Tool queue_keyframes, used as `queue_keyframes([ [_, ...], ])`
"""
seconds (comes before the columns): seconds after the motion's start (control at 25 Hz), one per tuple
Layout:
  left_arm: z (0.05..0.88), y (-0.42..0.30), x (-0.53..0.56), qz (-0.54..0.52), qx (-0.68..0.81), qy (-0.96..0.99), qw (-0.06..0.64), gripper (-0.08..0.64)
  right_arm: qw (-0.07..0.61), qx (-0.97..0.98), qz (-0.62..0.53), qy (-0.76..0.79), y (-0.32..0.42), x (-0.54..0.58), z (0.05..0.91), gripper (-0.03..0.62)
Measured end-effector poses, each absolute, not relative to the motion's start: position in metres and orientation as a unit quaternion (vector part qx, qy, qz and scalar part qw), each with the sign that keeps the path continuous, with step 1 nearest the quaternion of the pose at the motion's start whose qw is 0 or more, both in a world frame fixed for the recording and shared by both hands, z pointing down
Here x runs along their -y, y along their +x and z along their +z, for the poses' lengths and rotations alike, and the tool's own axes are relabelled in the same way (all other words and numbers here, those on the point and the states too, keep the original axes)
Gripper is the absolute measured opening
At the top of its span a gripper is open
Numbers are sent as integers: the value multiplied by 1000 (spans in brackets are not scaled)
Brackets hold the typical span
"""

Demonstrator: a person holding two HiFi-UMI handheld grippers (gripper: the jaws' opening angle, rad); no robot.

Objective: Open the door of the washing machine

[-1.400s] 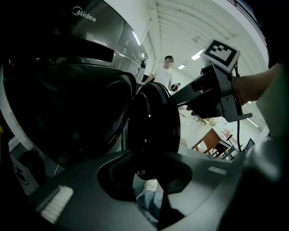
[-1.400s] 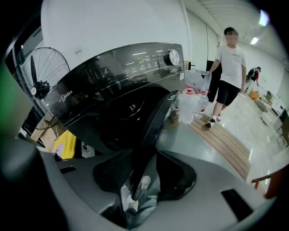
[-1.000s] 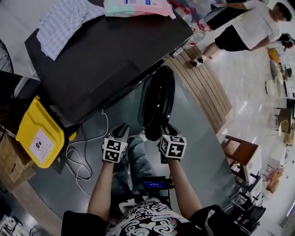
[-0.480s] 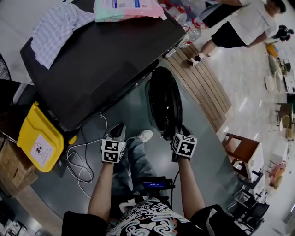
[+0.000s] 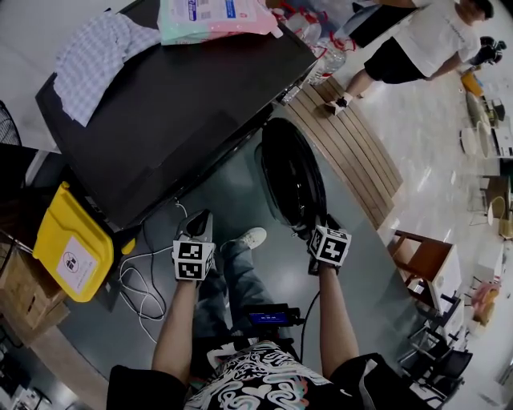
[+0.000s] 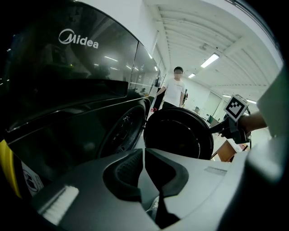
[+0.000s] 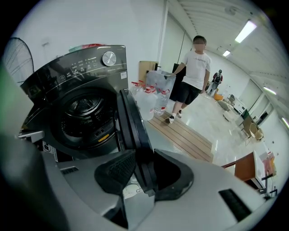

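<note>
The black washing machine [image 5: 176, 104] stands ahead of me with its round door [image 5: 292, 180] swung out to the right. My right gripper [image 5: 317, 227] is shut on the door's edge [image 7: 131, 122], which runs between both pads, and the steel drum [image 7: 86, 108] shows behind it. My left gripper [image 5: 200, 220] hangs low in front of the machine, apart from it. Its jaws [image 6: 143, 155] are closing with nothing between them, the tips nearly together. From the left gripper view the door [image 6: 178, 135] and the right gripper's marker cube [image 6: 235, 107] show to the right.
A yellow container [image 5: 68, 236] and loose cables [image 5: 140, 280] lie left of the machine. A checked cloth [image 5: 100, 52] and a pink pack [image 5: 216, 16] rest on its top. Wooden slats [image 5: 353, 152], water bottles [image 7: 153, 101], a standing person [image 5: 417, 44] and a wooden stool [image 5: 421, 268] are to the right.
The right gripper has moved right with the door's edge, swinging the door wider open. The left gripper's jaws have come together, and it has drifted slightly.
</note>
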State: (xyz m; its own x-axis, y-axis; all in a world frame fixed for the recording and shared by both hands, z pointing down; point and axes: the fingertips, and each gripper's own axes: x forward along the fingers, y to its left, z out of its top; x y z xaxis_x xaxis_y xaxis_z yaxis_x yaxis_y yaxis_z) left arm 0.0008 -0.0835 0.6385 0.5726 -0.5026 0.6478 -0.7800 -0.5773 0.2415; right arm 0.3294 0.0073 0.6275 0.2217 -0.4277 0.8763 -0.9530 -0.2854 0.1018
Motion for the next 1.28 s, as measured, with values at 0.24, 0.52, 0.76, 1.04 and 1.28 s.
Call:
queue_keyframes([
  [0.24,592,-2,87,255,361,866,234,18,322,479,373,726,318,-11,596,15],
  [0.52,497,-4,84,213,338,901,172,20,108,582,361,720,249,8,491,3],
  [0.76,425,-20,92,167,377,897,159,2,92,642,273,710,200,11,408,2],
  [1.04,379,-21,91,129,380,906,137,2,84,656,239,711,180,-5,379,2],
  [1.28,374,-23,83,105,380,906,153,2,95,642,231,724,181,-20,382,2],
])
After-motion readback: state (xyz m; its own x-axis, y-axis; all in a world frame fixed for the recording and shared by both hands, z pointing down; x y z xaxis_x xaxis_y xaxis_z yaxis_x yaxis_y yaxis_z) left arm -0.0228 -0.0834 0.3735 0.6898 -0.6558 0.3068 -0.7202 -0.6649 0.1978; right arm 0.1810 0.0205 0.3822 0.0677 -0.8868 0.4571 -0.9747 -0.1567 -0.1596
